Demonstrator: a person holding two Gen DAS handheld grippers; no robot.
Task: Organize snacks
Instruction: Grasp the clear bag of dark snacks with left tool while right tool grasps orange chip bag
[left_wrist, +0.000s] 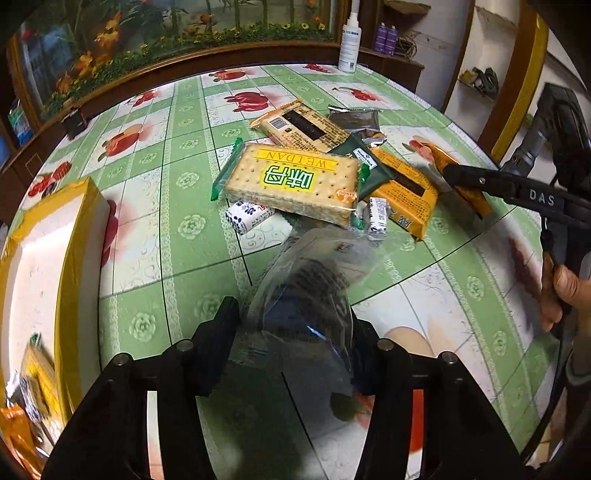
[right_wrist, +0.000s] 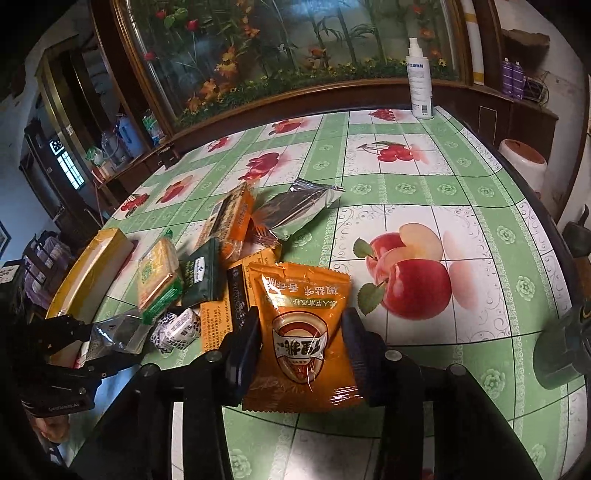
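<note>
A yellow-edged box (left_wrist: 55, 258) is seen at the left of the worktop (left_wrist: 166, 229), with a few packets already lying in its near end. Just right of it, the left gripper (left_wrist: 295, 325) is held low over the green fruit-print cloth. Its fingers (left_wrist: 218, 347) are partly closed and are pressed on both sides of a clear packet (left_wrist: 306, 295) with dark contents, which is blurred and appears lifted off the cloth.

Beyond that packet, at the middle of the worktop, the snack pile is found. A cracker pack (left_wrist: 291, 181) with green ends lies on top, tilted, with two small blue-and-white sweets (left_wrist: 245, 218) tucked under its near edge. A dark green sachet (left_wrist: 369, 166) lies just right of the crackers, over a flat orange pack (left_wrist: 406, 192). A second orange pack (left_wrist: 299, 125) and a silver packet (left_wrist: 354, 120) lie at the far side of the pile, touching one another.

To the right of the pile, the right gripper (right_wrist: 299, 347) is seen, with an orange pouch (right_wrist: 299, 332) clamped between its fingers (right_wrist: 242, 354), which are part-way closed against the pouch's sides. The pouch is raised off the cloth, its top edge pointing toward the pile.

A white spray bottle (right_wrist: 419, 85) stands upright at the far right corner of the worktop, well apart from the snacks.
</note>
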